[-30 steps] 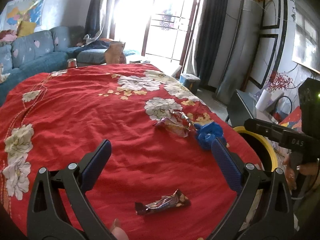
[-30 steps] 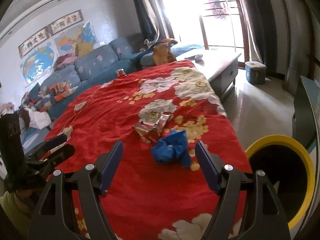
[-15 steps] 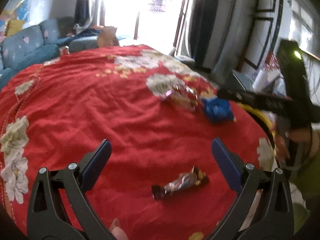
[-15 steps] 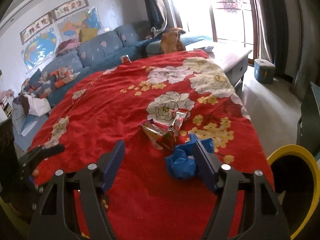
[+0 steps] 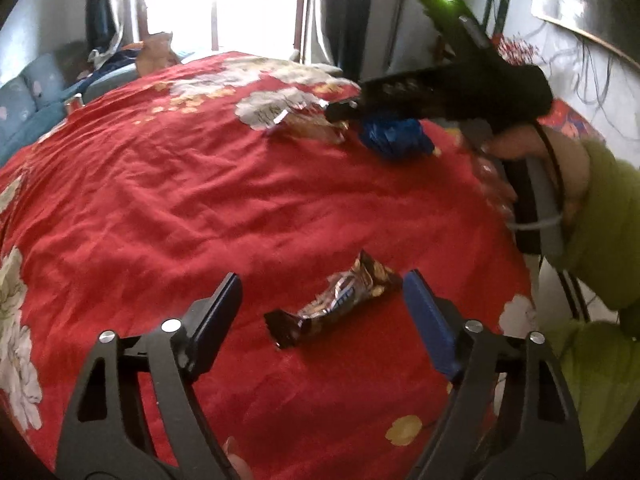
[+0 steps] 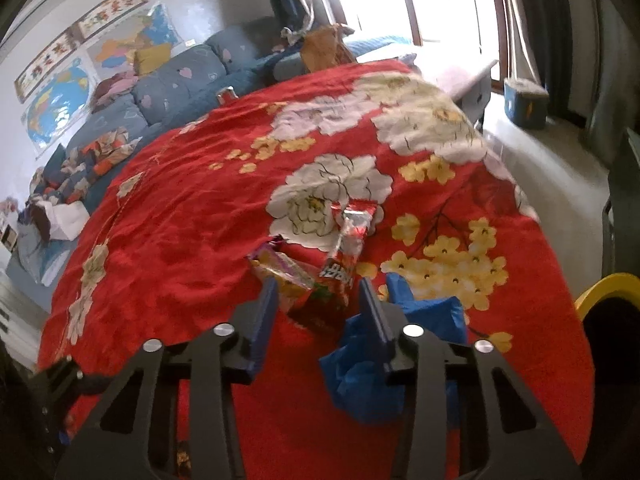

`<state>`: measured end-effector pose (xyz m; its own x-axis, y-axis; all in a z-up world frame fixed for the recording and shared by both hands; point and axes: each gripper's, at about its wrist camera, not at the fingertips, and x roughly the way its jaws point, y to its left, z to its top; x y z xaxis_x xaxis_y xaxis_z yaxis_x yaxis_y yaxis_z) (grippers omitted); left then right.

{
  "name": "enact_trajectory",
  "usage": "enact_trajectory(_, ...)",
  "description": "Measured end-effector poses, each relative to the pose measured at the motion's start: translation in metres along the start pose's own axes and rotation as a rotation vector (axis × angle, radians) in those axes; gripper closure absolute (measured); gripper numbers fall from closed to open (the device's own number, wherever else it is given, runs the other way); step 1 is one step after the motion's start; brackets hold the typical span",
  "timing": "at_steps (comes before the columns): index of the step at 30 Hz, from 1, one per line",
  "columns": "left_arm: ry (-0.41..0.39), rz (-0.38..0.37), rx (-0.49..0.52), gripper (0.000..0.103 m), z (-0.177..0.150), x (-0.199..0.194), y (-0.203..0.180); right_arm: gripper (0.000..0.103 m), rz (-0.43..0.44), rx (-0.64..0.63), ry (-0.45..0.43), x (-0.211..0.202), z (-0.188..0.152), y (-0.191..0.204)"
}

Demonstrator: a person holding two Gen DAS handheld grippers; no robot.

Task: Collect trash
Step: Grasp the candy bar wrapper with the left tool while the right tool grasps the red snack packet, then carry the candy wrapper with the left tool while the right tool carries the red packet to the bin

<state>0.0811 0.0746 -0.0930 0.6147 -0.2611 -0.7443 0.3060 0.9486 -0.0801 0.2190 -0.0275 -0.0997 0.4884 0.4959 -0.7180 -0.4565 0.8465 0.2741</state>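
Note:
A dark candy bar wrapper [image 5: 334,302] lies on the red flowered cloth [image 5: 192,184]. My left gripper [image 5: 322,306] is open, its fingers on either side of the wrapper's near half. Farther off lie crumpled snack wrappers [image 5: 310,122] and a blue crumpled bag [image 5: 394,138], with the right gripper's black body [image 5: 440,88] over them. In the right wrist view my right gripper [image 6: 318,300] is open but narrowed, its fingers around the red and orange snack wrappers [image 6: 320,280]. The blue bag [image 6: 400,356] lies just right of the right finger.
A yellow-rimmed black bin [image 6: 604,292] stands at the cloth's right edge. A blue sofa [image 6: 168,84] with clothes lies beyond the far left edge. A brown paper bag [image 6: 324,46] and a can [image 6: 226,94] stand at the far end. A blue box [image 6: 524,100] sits on the floor.
Both grippers moved forward and down. The left one now straddles the candy wrapper. The right one shifted left from the blue bag to the snack wrappers and its jaws narrowed.

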Motion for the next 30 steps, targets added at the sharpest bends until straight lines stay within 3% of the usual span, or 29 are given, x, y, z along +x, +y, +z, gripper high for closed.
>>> enact_trajectory(3,0.022,0.003,0.016,0.040,-0.004,0.005,-0.002,0.084,0.009,0.025,0.018,0.007,-0.001,-0.006)
enact_trajectory(9,0.038,0.016,0.011,0.061,-0.008,0.010,-0.002,0.086,0.031,0.029,-0.025,-0.003,-0.006,-0.006)
enact_trajectory(13,0.039,0.021,0.000,0.081,-0.008,0.011,-0.001,0.086,0.050,0.032,-0.065,-0.017,-0.007,-0.005)
enact_trajectory(15,0.037,0.011,-0.027,0.083,-0.007,0.012,0.001,0.087,0.057,0.032,-0.080,-0.025,-0.008,-0.005)
enact_trajectory(16,0.035,0.000,-0.041,0.092,-0.006,0.012,0.002,0.087,0.059,0.032,-0.086,-0.028,-0.008,-0.005)
enact_trajectory(20,0.015,-0.034,-0.096,0.092,-0.001,0.012,0.002,0.087,0.064,0.039,-0.115,-0.042,-0.012,-0.006)
enact_trajectory(30,-0.105,-0.063,-0.115,0.092,0.031,-0.005,-0.023,0.087,0.061,0.076,-0.184,-0.082,-0.017,-0.025)
